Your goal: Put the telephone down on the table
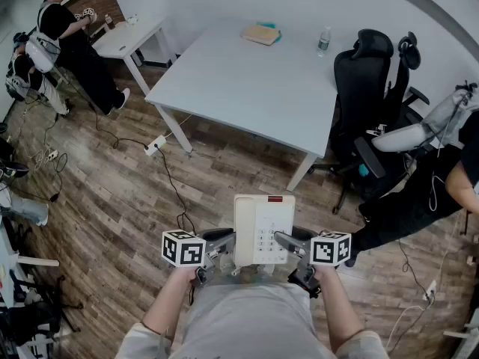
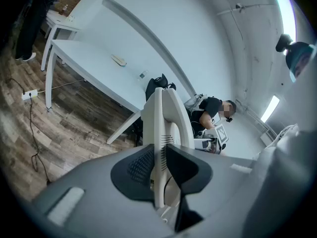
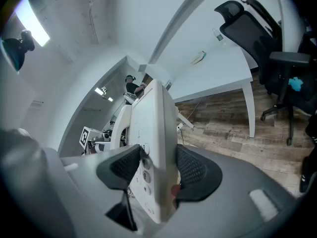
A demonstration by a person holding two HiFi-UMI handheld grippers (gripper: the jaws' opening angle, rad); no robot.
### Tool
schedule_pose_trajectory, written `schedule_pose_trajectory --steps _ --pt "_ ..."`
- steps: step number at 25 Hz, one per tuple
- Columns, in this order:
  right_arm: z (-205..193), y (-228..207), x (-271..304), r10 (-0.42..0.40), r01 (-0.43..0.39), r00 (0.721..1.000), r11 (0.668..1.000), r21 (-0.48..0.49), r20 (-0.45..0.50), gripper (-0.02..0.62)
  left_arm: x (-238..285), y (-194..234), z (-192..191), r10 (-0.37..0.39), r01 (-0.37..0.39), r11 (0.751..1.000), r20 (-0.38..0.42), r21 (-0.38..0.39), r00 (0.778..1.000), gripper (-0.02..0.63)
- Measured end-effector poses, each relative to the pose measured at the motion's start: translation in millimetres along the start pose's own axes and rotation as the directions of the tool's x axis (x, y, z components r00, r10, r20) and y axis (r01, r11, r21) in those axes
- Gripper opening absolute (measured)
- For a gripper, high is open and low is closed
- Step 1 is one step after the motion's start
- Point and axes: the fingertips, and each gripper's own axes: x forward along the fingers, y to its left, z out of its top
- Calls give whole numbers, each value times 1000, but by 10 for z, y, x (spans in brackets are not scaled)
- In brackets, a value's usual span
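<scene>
Close to the person's chest, above the wooden floor (image 1: 112, 193), the cream telephone (image 1: 262, 226) is held in the air, keypad up, clamped from both sides. The left gripper (image 1: 223, 241) has its jaws closed on the left edge, the right gripper (image 1: 287, 241) on the right edge. The white counter (image 1: 247, 88) stands well ahead, carrying a bottle (image 1: 323, 42).

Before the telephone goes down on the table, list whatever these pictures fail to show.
- Head view: key labels on the telephone are too small to read.
- Head view: the tan flat item on the white table is too small to identify.
- Head view: the bottle has a label too small to read.
- Left gripper view: the telephone shows edge-on; its lower end is hidden behind the jaws.
</scene>
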Motion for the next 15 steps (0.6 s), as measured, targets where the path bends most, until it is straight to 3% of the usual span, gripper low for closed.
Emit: schedule_pose_trajectory --steps 15 --pt "45 16 5 8 -8 1000 1000 -28 -12 239 20 3 -18 10 -10 1000 16 -16 1000 92"
